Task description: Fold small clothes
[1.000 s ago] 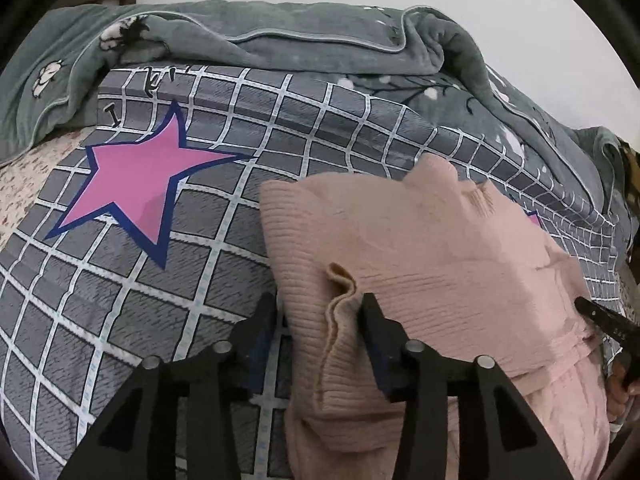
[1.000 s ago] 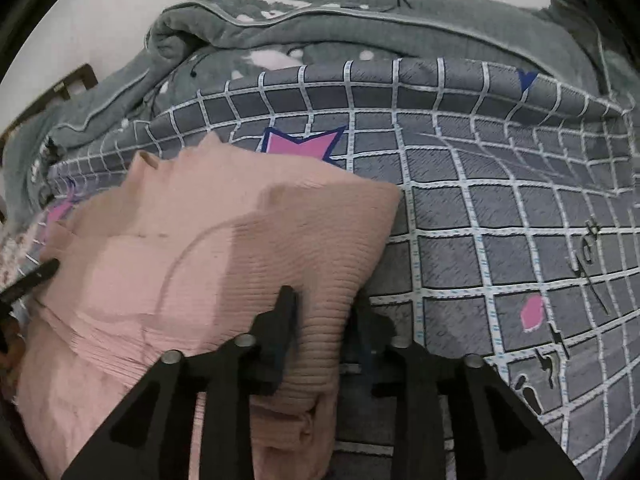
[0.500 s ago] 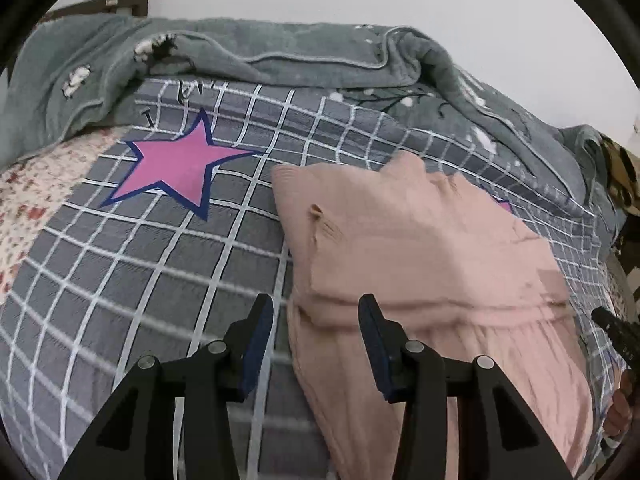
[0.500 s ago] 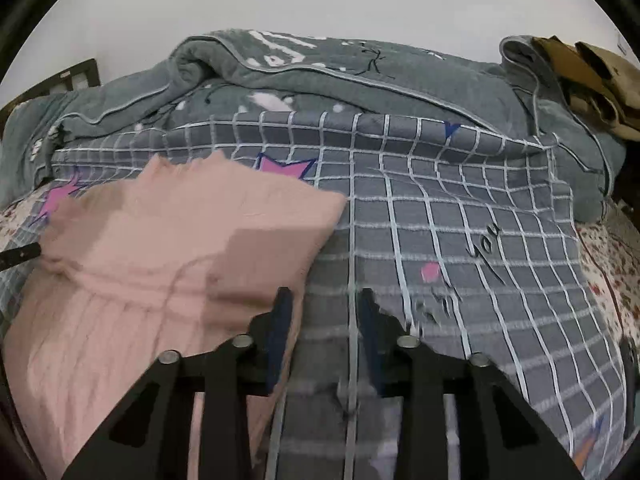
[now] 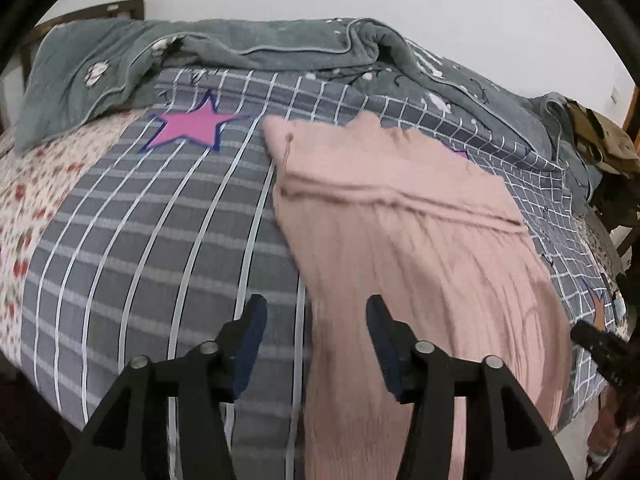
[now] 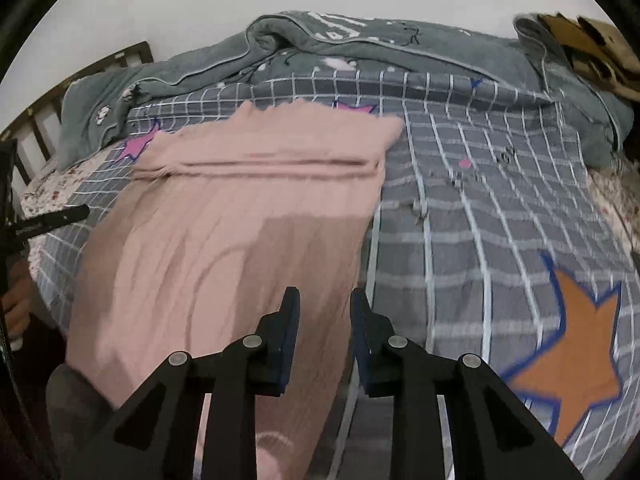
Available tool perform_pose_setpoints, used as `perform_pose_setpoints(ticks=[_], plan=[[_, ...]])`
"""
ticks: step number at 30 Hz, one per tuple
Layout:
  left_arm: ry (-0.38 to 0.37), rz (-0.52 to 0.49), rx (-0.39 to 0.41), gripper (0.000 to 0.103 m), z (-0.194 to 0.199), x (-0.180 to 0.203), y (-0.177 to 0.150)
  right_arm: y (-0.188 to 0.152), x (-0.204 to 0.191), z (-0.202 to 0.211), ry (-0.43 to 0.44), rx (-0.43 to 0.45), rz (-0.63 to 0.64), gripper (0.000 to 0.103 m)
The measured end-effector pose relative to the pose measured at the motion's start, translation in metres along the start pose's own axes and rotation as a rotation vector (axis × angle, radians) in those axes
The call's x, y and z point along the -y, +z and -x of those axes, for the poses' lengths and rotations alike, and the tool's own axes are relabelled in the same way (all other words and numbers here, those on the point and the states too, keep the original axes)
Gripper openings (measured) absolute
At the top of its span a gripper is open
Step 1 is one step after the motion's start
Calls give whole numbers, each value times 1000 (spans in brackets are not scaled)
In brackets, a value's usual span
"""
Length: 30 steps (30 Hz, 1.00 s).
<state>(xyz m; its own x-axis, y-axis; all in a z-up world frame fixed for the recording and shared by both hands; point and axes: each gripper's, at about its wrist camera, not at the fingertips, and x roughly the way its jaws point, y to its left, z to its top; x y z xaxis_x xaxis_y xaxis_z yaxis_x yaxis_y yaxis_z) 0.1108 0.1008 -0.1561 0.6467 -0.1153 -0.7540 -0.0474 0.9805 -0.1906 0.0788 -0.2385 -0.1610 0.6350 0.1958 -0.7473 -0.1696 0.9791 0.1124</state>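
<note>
Both claws pulled back off pink sweater [image 5: 404, 248]; left claw [image 5: 316, 320] just widened, right claw [image 6: 325, 312] apparently empty over hem.

Left tool [image 5: 314, 334] and right tool [image 6: 325, 328]: matte black angular arms with silver round screws, each ending in two dark blue-padded fingers [image 5: 251, 338].

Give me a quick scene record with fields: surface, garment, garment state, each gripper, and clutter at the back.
surface: grey checked bedsheet
garment: pink knit sweater
garment state: flat, sleeves folded across chest, lower hem unfolded
left gripper: open, empty, above sweater's edge
right gripper: open, empty, above sweater's opposite edge
back clutter: rumpled grey blanket
</note>
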Motion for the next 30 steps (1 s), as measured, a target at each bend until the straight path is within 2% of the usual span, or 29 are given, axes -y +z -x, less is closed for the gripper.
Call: perform_pose_setpoints(ticks=[2, 6, 7, 12, 17, 20, 22, 23, 24, 26, 27, 28, 29, 30], plan=[[-9, 24, -4, 52, 11, -1, -11, -15, -2, 7, 21, -10, -18, 30], [-5, 43, 22, 66, 35, -2, -32, -42, -7, 22, 34, -23, -13, 32], [1, 46, 25, 67, 39, -3, -36, -49, -8, 26, 33, -15, -7, 35], [3, 40, 8, 67, 44, -3, -66, -69, -4, 34, 50, -5, -31, 38], [2, 27, -58, 65, 22, 1, -91, -82, -3, 28, 74, -15, -58, 38], [19, 3, -64, 59, 9, 4, -92, -80, -4, 16, 89, -40, -76, 38], [5, 25, -67, 52, 2, 4, -90, -79, -6, 9, 87, -47, -75, 38], [-10, 34, -78, 46, -2, 5, -90, -79, -7, 5, 79, -49, -76, 38], [-29, 49, -100, 35, -8, 6, -89, -79, -8, 2, 77, -49, -80, 38], [-25, 73, -116, 25, -13, 6, -89, -79, -8, -6, 85, -50, -99, 38], [-13, 78, -108, 15, -13, 7, -89, -80, -7, -9, 81, -54, -111, 38], [-15, 78, -102, 9, -11, 7, -88, -80, -7, -11, 70, -41, -123, 34], [-15, 78, -94, 8, -9, 6, -87, -80, -7, -10, 69, -29, -124, 15], [-10, 86, -72, 8, -3, 3, -86, -79, -7, -11, 82, -34, -117, 4]])
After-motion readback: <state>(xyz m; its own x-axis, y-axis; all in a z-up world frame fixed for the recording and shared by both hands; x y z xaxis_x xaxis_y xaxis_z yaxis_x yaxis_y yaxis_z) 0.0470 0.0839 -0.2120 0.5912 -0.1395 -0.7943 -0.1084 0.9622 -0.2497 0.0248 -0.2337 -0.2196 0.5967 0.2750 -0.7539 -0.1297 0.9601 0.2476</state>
